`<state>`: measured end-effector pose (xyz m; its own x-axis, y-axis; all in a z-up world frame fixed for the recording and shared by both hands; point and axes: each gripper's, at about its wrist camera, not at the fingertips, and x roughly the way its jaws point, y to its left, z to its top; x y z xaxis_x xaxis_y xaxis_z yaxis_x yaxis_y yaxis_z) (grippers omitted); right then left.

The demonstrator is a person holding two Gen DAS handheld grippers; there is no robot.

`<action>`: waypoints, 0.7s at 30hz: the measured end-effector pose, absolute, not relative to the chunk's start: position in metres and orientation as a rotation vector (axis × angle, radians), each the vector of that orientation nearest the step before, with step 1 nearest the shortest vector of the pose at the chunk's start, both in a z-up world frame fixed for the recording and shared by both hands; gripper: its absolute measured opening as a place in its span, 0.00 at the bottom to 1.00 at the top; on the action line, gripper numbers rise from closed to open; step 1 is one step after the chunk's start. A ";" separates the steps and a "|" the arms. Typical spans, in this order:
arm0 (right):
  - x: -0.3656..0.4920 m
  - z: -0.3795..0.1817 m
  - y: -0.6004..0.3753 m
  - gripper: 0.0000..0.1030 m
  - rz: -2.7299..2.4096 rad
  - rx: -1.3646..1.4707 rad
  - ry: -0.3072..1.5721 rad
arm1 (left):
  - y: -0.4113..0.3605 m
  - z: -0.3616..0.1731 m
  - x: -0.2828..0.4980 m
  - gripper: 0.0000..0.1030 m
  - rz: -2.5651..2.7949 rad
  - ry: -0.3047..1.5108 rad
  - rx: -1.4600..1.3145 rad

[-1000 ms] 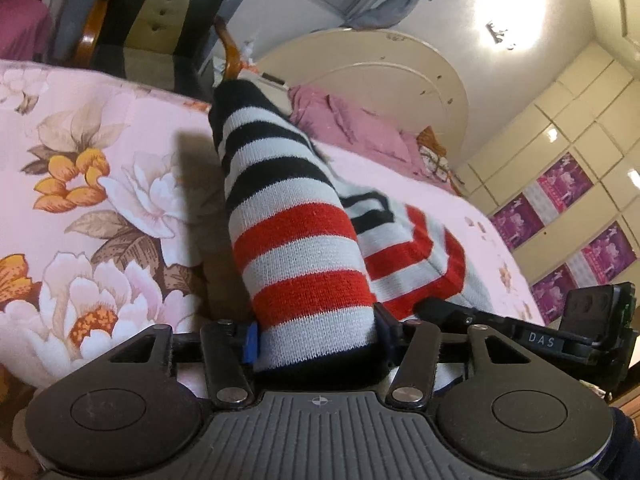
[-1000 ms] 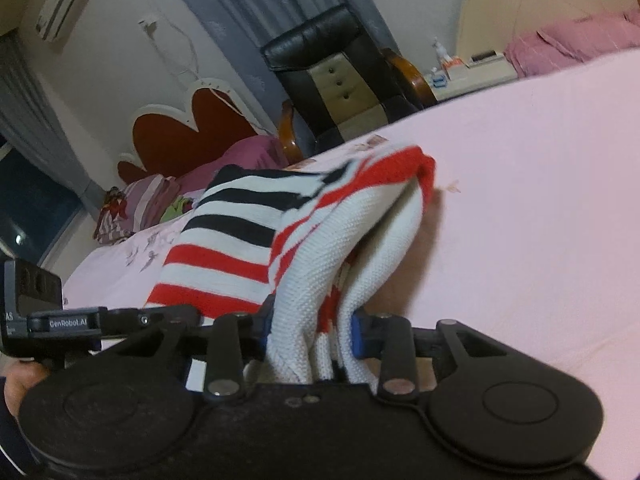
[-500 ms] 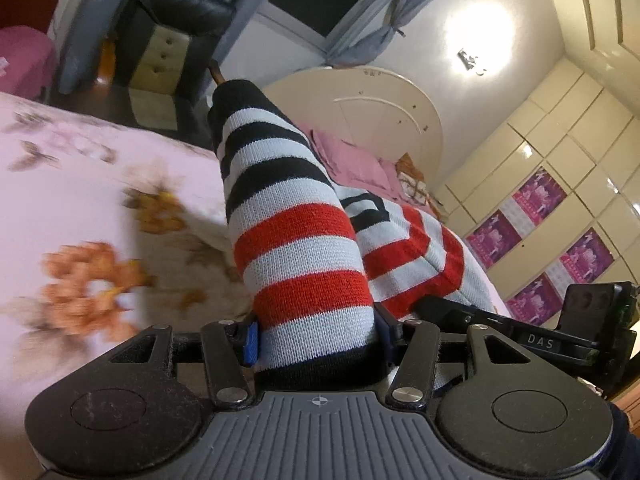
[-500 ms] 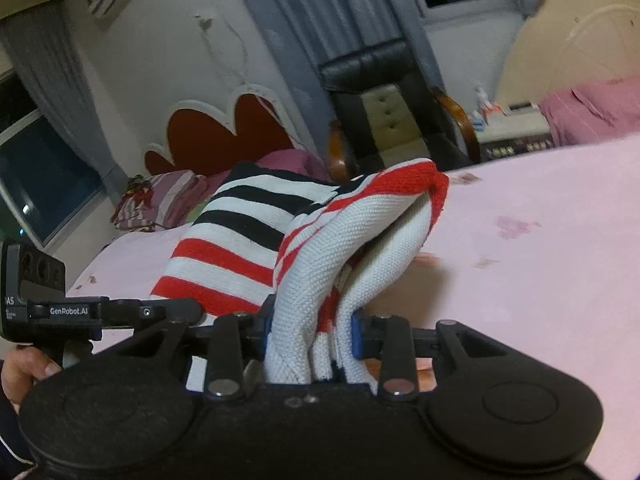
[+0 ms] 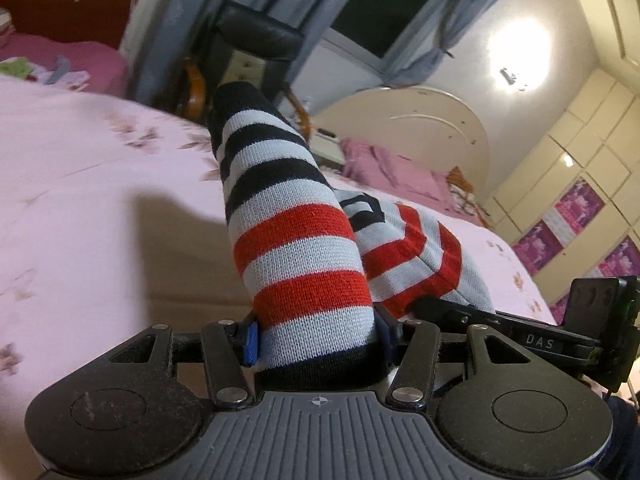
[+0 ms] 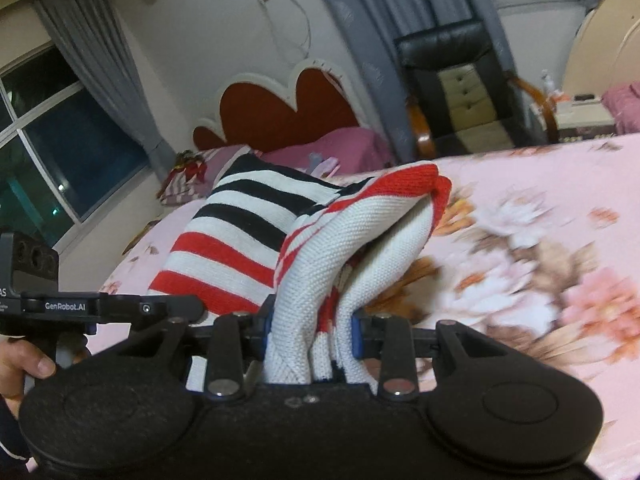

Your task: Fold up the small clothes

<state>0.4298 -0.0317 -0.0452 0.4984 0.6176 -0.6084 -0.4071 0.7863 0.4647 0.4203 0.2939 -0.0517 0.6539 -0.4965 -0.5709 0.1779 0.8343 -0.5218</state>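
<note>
While hanging above the pink floral bedspread, clamping the striped knit garment at its dark-edged end between the blue pads of the left tongs, with the black, white and red bands rising away toward the black armchair. Bunching several white and red folds of the same garment between the pads of the right tongs, both jaws pressing on cloth. Draping the rest of the knit between the two tools, lifted off the bedspread and casting a shadow on it just left of the garment. Showing the right tongs' body just right of the garment in the left wrist view, and the left tongs' body just left of the garment in the right wrist view, a hand gripping its handle. Standing behind the garment: the armchair, grey curtains, a red scalloped headboard.
</note>
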 end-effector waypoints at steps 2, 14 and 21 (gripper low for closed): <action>0.428 -0.052 -0.015 0.32 0.638 0.270 0.859 | 0.310 -0.062 0.417 0.52 -0.379 0.778 -0.466; 0.428 -0.098 0.032 0.32 0.627 0.277 0.941 | 0.344 -0.130 0.427 0.52 -0.334 0.825 -0.529; 0.426 -0.137 0.009 0.35 0.603 0.365 0.995 | 0.343 -0.153 0.427 0.54 -0.338 0.816 -0.560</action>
